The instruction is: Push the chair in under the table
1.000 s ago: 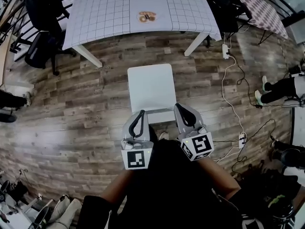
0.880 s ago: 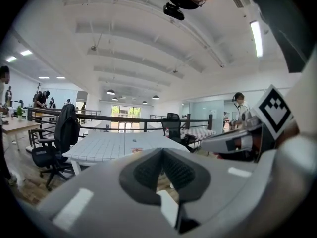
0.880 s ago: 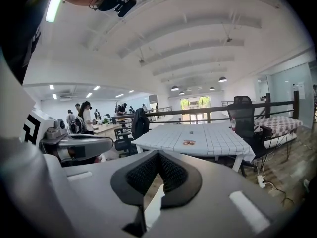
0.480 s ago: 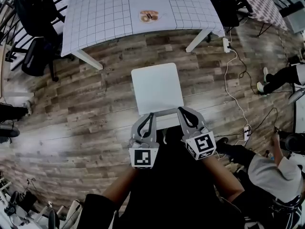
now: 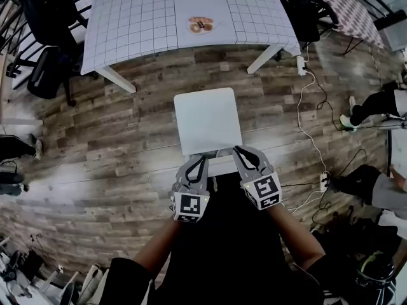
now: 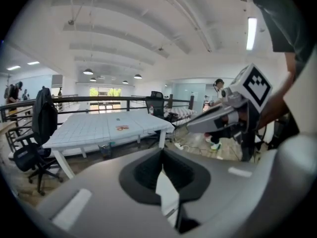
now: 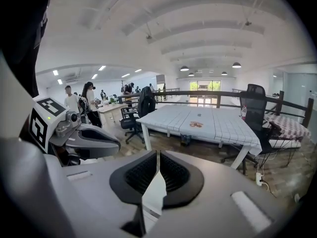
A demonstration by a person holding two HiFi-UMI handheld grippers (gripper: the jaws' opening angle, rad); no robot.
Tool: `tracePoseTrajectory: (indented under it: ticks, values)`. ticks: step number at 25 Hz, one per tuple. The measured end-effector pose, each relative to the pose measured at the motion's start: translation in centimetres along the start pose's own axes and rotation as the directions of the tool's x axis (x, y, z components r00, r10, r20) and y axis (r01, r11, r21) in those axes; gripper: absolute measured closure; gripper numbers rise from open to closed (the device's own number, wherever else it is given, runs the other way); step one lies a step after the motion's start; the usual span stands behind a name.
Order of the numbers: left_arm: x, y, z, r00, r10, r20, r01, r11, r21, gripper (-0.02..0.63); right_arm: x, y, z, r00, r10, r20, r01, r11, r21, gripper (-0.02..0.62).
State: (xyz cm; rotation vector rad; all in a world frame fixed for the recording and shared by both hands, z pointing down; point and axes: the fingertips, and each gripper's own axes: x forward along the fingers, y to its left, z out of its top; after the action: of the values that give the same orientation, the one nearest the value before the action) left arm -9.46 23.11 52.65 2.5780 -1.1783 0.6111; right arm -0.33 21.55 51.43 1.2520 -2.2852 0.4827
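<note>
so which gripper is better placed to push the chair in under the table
Left, marginally. The left gripper, shut, sits at the back edge of the chair near its middle; the right gripper, jaws just opening on nothing, is by the corner. Both together would probably push straighter.

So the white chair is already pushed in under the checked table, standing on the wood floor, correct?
Not pushed in: the head view shows the white chair standing clear of the checked table, with bare wood floor between them.

The chair stood at frame centre, directly below the table at the top; an office chair stood at upper left.
</note>
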Motion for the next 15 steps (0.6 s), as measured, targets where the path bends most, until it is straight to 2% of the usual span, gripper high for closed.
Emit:
tracePoseTrajectory:
  ticks: [3,5,7,8,9,10,15]
  values:
    - [1.4,-0.3,0.9,0.997,-0.054,-0.053,0.058,0.996,0.064,0.597,0.9,-1.1,1.1,0.999,0.034,-0.038,-0.035,0.999,-0.022,0.576]
    - [1.5,-1.2,-0.7,0.993,-0.075,-0.092,0.084,0.992,0.093,0.595,1.1,-0.4,-0.8,0.996,0.066,-0.067,-0.071,0.996,-0.061,0.567]
    - [1.5,-2.3,-2.6,0.985,-0.106,-0.136,0.118,0.990,0.079,0.595,1.0,0.4,-3.2,0.988,0.101,-0.115,-0.112,0.989,-0.098,0.545]
    - [1.6,-2.7,-3.3,0.978,-0.129,-0.162,0.140,0.988,0.059,0.555,1.0,0.5,-4.1,0.983,0.117,-0.139,-0.132,0.986,-0.099,0.542]
    - [1.7,-3.0,-3.8,0.969,-0.154,-0.192,0.164,0.986,0.041,0.514,1.1,0.5,-4.8,0.978,0.135,-0.160,-0.150,0.985,-0.090,0.536]
    - [1.9,-3.3,-4.4,0.957,-0.179,-0.227,0.190,0.981,0.030,0.509,1.2,0.4,-5.4,0.971,0.154,-0.183,-0.171,0.982,-0.080,0.527]
    - [2.4,-5.1,-7.1,0.877,-0.279,-0.392,0.309,0.951,0.016,0.428,1.9,0.8,-8.0,0.918,0.251,-0.307,-0.303,0.944,-0.132,0.462]
